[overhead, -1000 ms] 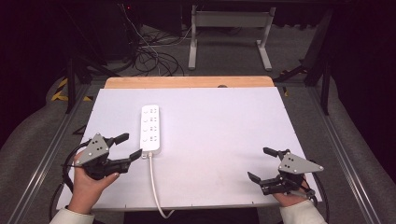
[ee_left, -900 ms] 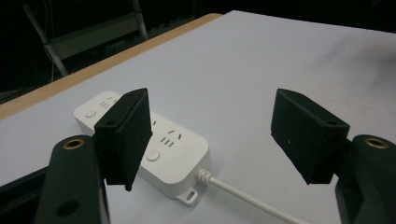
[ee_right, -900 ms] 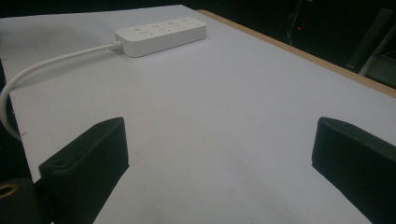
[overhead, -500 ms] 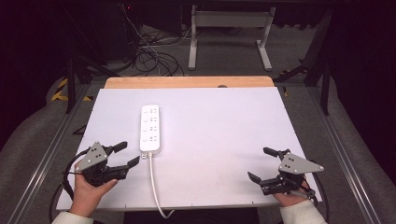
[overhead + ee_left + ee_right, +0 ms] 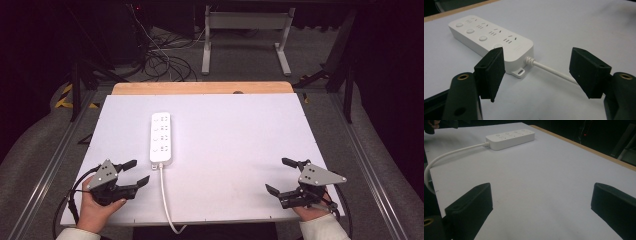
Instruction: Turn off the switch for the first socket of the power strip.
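White rectangular plastic power strip (image 5: 161, 138) lies flat on the white table surface (image 5: 240, 130), left of centre, long axis running away from the person. Four socket sets with round buttons visible along its top in the left gripper view (image 5: 489, 37). Its white round cable (image 5: 166, 200) leaves the near end, runs toward the person and drops over the near table edge. Left gripper (image 5: 136, 173), black two-jaw with grey three-cornered plate, held in the left hand (image 5: 95, 209) at the near left corner, just beside the strip's near end but apart from it; jaws spread wide, nothing between them, pointing toward the cable exit. Right gripper (image 5: 280, 176), same build, held in the right hand (image 5: 311, 212) at the near right corner, well apart from the strip; jaws wide apart, empty, over bare table. Whether either gripper rests on the table or hangs just above it, cannot tell from these angles. Wooden strip (image 5: 200, 88) edges the far side of the table; dark floor with tangled cables (image 5: 160, 60) beyond.
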The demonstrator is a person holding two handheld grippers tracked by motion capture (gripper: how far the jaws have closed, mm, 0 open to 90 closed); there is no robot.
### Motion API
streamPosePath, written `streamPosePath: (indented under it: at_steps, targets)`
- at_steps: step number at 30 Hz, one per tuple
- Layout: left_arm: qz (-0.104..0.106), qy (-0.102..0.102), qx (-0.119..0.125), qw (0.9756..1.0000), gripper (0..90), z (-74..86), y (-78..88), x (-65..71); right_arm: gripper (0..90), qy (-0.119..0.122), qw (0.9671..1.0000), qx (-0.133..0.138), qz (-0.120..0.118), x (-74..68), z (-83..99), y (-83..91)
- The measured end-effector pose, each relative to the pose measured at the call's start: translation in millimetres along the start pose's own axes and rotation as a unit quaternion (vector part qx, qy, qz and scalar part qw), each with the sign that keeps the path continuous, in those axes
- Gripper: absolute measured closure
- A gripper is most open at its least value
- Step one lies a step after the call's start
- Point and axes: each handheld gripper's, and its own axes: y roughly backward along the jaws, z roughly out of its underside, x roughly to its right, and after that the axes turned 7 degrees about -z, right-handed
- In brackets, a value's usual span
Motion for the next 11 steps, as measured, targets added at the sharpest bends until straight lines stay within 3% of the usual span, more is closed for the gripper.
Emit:
streamPosePath:
  at_steps: [2,6,11]
  targets:
    - [-0.002,0.012,0.001,0.9999,28.9,-0.2,-0.3,-0.7,4.2,-0.002,1.0,0.0,-0.001,0.4,0.3,-0.1]
    - [-0.008,0.012,0.001,0.9999,27.9,0.2,0.4,-1.3,4.2,-0.002,1.0,-0.001,-0.003,0.3,0.2,-0.2]
    - [-0.028,-0.014,0.0,0.9995,26.0,-1.0,1.4,1.3,4.2,-0.001,1.0,-0.003,-0.002,0.4,0.2,-0.9]
